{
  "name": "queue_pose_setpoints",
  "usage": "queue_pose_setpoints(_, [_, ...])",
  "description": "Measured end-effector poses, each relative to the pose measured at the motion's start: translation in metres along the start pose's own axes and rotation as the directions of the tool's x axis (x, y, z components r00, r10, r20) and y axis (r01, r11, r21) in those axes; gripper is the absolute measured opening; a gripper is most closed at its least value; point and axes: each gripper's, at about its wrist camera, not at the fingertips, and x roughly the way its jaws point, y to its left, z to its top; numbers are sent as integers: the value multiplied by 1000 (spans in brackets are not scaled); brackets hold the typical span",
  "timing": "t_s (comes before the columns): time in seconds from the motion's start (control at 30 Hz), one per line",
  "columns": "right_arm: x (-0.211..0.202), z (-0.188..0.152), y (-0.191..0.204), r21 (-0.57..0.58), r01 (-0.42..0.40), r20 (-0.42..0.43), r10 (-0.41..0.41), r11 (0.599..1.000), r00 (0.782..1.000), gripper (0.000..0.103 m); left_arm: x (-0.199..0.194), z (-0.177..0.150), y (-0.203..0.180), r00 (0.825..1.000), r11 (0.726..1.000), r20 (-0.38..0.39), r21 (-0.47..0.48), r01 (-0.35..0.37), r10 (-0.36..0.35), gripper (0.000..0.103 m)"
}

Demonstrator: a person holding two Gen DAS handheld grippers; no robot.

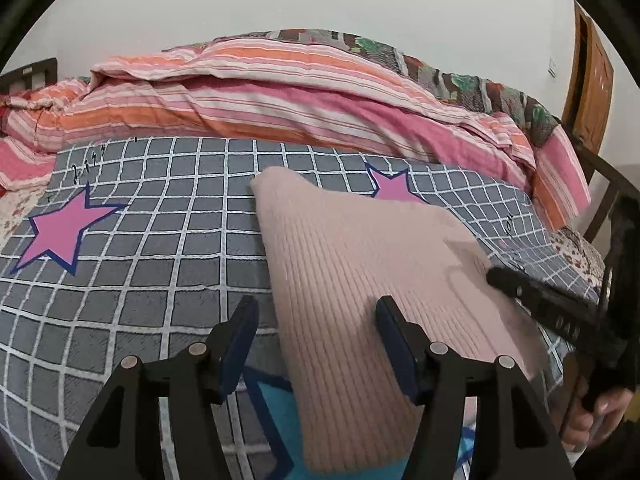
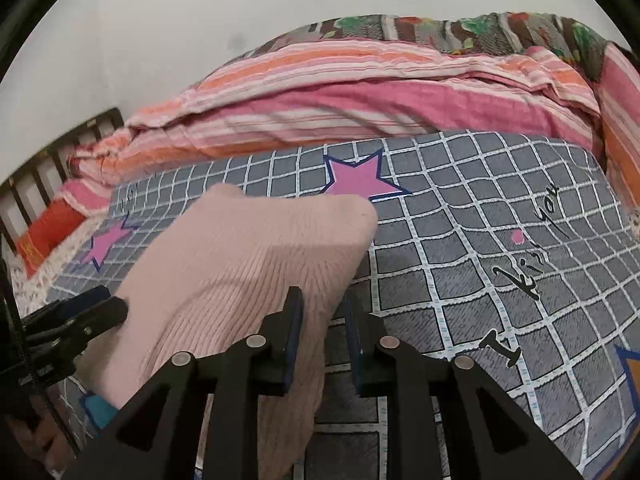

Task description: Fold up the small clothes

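While the pink ribbed garment lies folded on the grey checked bedsheet, the left gripper stands wide open, its right jaw resting on the knit, the left over the sheet. Narrowly parted, the right gripper straddles the garment's right edge; whether it pinches the cloth I cannot tell. Only the left view shows a hand at the near right; only the right view shows black lettering.
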Motion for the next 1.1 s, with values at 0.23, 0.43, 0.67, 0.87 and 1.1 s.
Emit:
queue_pose_setpoints(0.23, [-6,-5,6,-18,26,-16,-27,999,1000,22,5,-5,-1,999,1000,-31,-18,-8,8,65])
queue_pose_setpoints(0.43, [-21,-9,2,16,27,-29,-26,1000,999,28,-6,-12,-1,998,999,-64,-45,3,-6,65])
queue_pose_setpoints(0.67, [-52,-13,6,8,61,-68,-60,998,996,44,-40,-13,-13,997,998,-55,-27,-49,48,62])
queue_pose_setpoints(0.87, [-100,-9,11,5,96,-26,-96,995,995,59,-87,-5,-29,995,995,-12,-15,-97,97,71])
queue_pose_setpoints(1.1, [-161,-12,14,34,127,36,-128,991,991,88,-144,-2,-54,988,989,48,14,-150,150,79])
